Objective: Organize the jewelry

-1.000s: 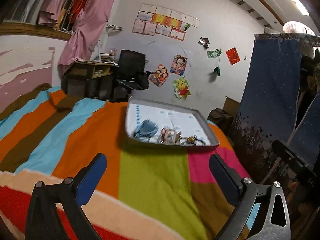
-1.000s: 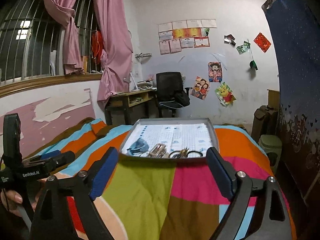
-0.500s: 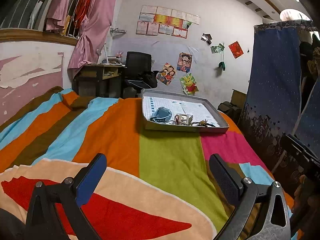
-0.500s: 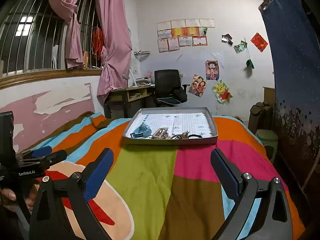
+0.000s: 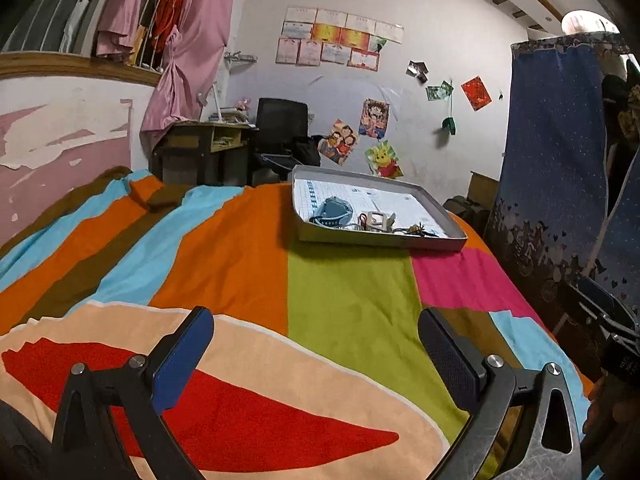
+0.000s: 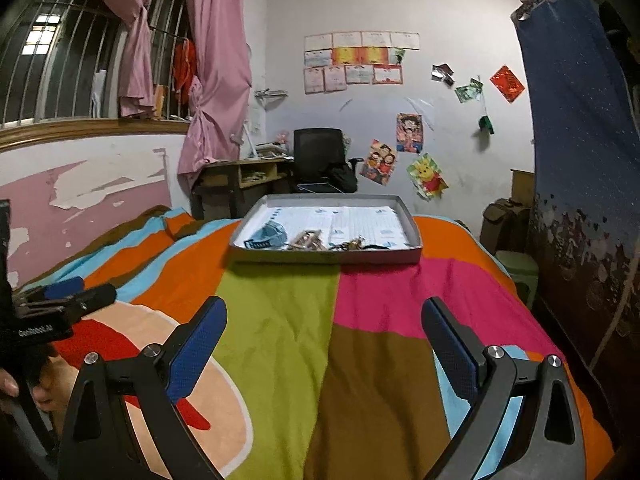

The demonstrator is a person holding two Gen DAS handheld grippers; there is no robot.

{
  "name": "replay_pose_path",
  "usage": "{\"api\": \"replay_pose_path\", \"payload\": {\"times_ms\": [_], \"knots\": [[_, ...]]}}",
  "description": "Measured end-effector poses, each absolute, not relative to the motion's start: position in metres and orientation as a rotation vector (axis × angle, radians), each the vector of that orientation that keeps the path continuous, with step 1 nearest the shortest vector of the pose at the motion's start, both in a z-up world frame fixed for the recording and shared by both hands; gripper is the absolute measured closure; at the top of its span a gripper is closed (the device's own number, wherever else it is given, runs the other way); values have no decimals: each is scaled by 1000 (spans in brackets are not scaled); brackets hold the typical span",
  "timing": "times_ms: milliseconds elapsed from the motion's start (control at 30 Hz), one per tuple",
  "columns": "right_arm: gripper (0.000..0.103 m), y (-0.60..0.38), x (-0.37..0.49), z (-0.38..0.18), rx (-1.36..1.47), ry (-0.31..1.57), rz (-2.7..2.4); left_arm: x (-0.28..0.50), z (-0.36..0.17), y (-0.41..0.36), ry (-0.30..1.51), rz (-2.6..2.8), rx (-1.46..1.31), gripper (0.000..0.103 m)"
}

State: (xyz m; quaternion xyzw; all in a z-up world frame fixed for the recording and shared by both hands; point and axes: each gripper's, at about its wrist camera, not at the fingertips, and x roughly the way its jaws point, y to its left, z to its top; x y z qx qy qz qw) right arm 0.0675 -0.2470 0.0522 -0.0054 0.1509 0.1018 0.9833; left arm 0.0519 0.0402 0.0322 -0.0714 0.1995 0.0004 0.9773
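My right claw gapes wide and empty over the bed, and straight ahead, well apart, sits the tray, its long side facing me, jewelry bunched along the near wall. My left claw, also spread and empty, sees that tray ahead and rightward, so right looks better lined up.

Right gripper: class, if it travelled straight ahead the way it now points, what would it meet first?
Probably the blanket, since the open right gripper hangs low over it. If it cleared the cloth, the tray's near wall comes next. Depth is unclear.
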Motion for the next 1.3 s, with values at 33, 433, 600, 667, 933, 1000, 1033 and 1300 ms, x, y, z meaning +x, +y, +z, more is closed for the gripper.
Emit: {"api": "replay_pose_path", "payload": {"times_ms": [33,433,600,667,933,1000,1033,1300], "knots": [[7,-247,67,50,-10,309,198,51,31,39,396,8,-136,0],[7,-250,65,47,-35,316,128,39,30,19,349,19,-43,0],[7,-254,63,49,-22,306,115,36,31,19,340,21,-47,0],[7,-254,63,50,-19,304,114,36,31,19,342,20,-47,0],[4,-253,64,51,-22,308,130,36,32,19,347,20,-43,0],[4,-252,63,52,-21,312,134,36,32,19,351,19,-44,0],[4,-252,63,52,-18,313,137,36,32,19,353,19,-45,0],[4,-252,63,51,-14,316,142,36,32,19,350,17,-41,0]]}}
